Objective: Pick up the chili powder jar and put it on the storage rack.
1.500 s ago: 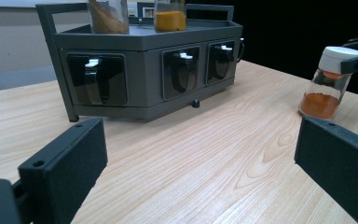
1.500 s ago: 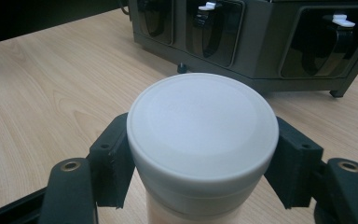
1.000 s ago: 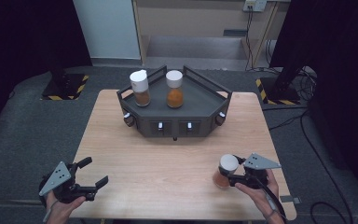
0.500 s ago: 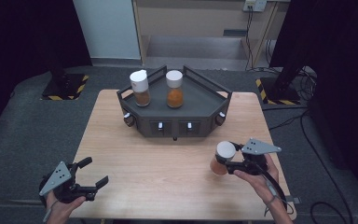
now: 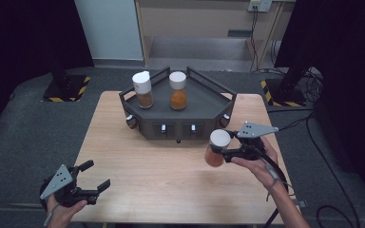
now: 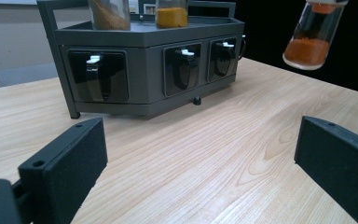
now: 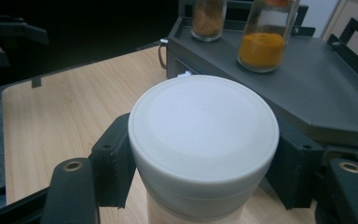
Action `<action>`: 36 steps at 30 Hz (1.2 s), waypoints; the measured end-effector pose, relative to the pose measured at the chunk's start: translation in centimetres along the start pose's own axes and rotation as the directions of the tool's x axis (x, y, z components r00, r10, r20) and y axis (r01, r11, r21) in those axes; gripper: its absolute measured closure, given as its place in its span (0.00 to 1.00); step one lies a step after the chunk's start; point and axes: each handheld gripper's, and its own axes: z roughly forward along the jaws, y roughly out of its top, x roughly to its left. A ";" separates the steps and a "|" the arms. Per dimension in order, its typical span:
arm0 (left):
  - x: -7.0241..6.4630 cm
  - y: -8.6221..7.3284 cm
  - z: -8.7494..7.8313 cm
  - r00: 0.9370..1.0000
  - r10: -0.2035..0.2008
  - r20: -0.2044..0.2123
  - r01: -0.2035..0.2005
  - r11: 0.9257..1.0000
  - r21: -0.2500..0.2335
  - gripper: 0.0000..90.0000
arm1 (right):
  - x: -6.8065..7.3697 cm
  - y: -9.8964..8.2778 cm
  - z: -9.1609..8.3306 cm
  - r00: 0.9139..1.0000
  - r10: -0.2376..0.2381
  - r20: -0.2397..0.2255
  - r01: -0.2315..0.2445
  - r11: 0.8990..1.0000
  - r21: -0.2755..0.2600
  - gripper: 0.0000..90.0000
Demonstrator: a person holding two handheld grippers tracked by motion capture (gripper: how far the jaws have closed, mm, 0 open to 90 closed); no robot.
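The right gripper (image 5: 224, 153) clamps a jar (image 5: 216, 148) just under its white cap, lifted clear of the table (image 5: 171, 175) near the rack (image 5: 204, 102) — likely headed beside the two jars up there. The left gripper (image 5: 91, 180) waits wide open, empty — out of the way.

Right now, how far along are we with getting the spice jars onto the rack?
Two jars, one brown and one orange, already stand on the rack. The right tool is shut on a third jar, held tilted above the table, seemingly bound for the rack. The left tool is open, holding nothing. Placing that third jar is left.
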 end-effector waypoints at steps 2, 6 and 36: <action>0.0 0.0 0.0 1.000 -0.002 -0.001 0.002 1.000 0.002 0.02 | -0.3 0.5 0.2 1.000 0.001 -0.008 -0.001 1.000 -0.001 0.38; 0.1 0.0 0.1 1.000 -0.002 0.000 0.002 1.000 0.007 0.02 | -1.1 1.7 0.7 1.000 0.004 -0.018 -0.003 1.000 0.002 0.38; 0.5 -0.3 0.4 1.000 -0.027 0.006 0.027 1.000 0.015 0.01 | -5.6 11.5 3.9 0.997 0.033 0.069 -0.034 0.999 0.017 0.38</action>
